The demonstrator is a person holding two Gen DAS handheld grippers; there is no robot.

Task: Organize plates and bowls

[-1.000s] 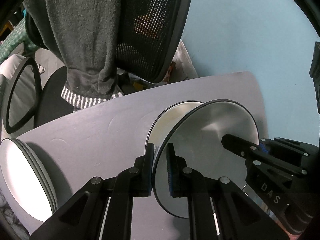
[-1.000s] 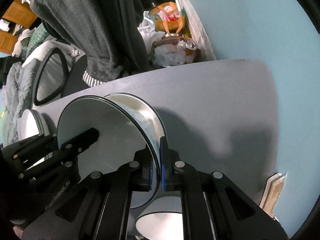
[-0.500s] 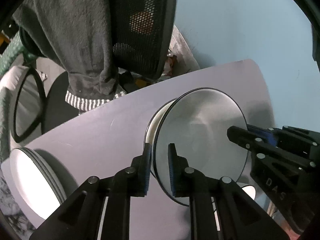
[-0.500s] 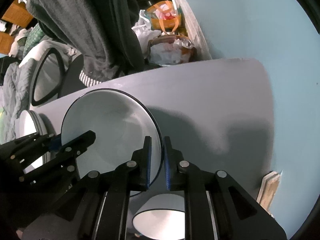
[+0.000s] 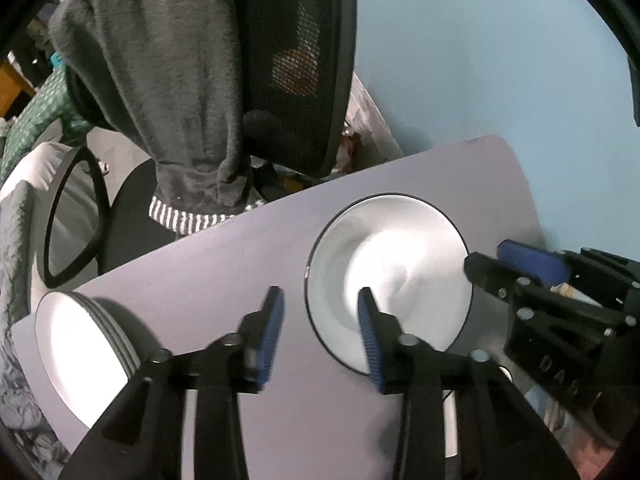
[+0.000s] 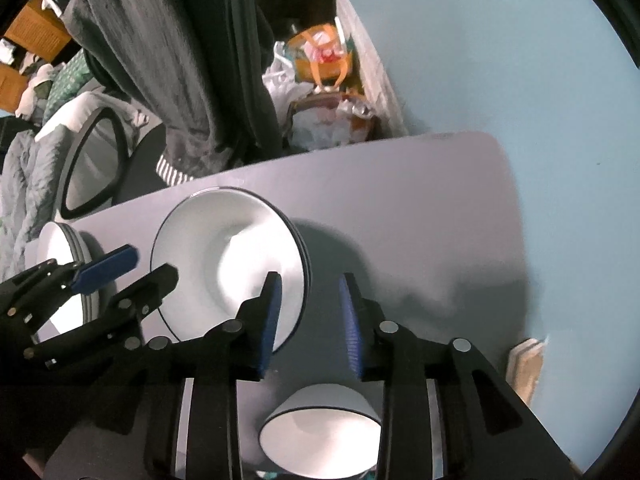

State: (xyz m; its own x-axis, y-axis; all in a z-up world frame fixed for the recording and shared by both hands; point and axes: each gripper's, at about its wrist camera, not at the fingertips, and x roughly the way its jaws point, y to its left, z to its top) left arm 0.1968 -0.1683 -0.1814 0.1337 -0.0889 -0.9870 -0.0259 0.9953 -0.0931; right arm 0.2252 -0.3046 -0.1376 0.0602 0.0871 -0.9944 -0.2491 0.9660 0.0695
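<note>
We see the white plate [image 5: 394,276] with its dark rim lying flat on the grey table [image 5: 224,264], stacked on another like it; a second ago it stood tilted, pinched at opposite rims by both tools. The left gripper [image 5: 320,332] has just been opening and its blue pads now stand apart, one over the plate, nothing pressed. The right gripper [image 6: 310,318] has likewise just spread (the rim sits behind its left pad, free). A second stack of plates [image 5: 80,344] lies at the table's left end, a bowl [image 6: 320,436] near the right gripper.
</note>
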